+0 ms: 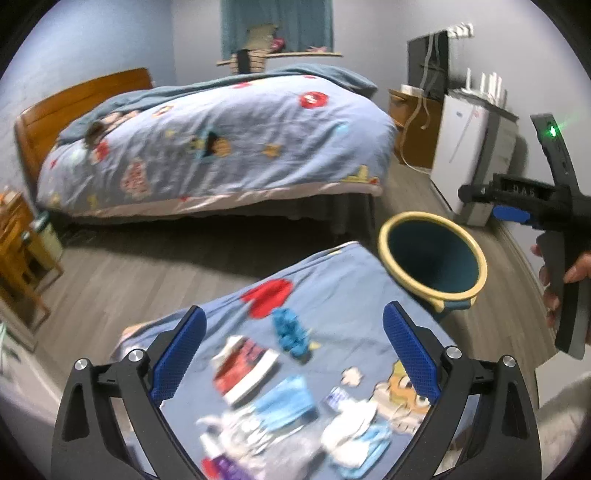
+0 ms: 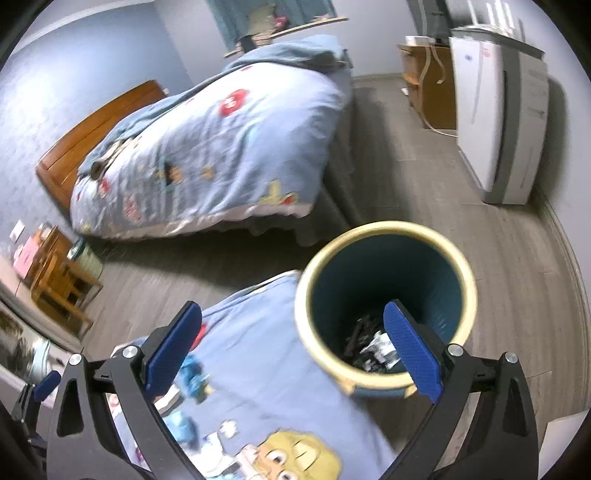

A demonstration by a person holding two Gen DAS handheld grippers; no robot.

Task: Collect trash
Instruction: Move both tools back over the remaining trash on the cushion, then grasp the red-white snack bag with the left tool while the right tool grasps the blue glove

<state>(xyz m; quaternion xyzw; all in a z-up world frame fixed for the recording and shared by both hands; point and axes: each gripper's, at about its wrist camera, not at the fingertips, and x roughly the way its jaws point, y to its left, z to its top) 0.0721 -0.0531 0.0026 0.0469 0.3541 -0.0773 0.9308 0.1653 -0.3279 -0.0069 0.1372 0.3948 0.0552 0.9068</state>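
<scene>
Fingers: left (image 1: 293,354) and right (image 2: 291,349) spread wide, empty | bin (image 2: 384,236): beside bed corner, right fingers above | litter (image 1: 280,402): on bed, near bin

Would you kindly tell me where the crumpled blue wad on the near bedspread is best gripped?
Pinch the crumpled blue wad across its narrow middle, coming from above with the open left hand-held gripper. It lies long and lumpy on the bedspread, clear of the other litter.

A home bedroom: wooden-headboard bed (image 1: 221,147) under a cartoon quilt, bedside table (image 2: 59,280), curtained window (image 1: 277,26)
</scene>
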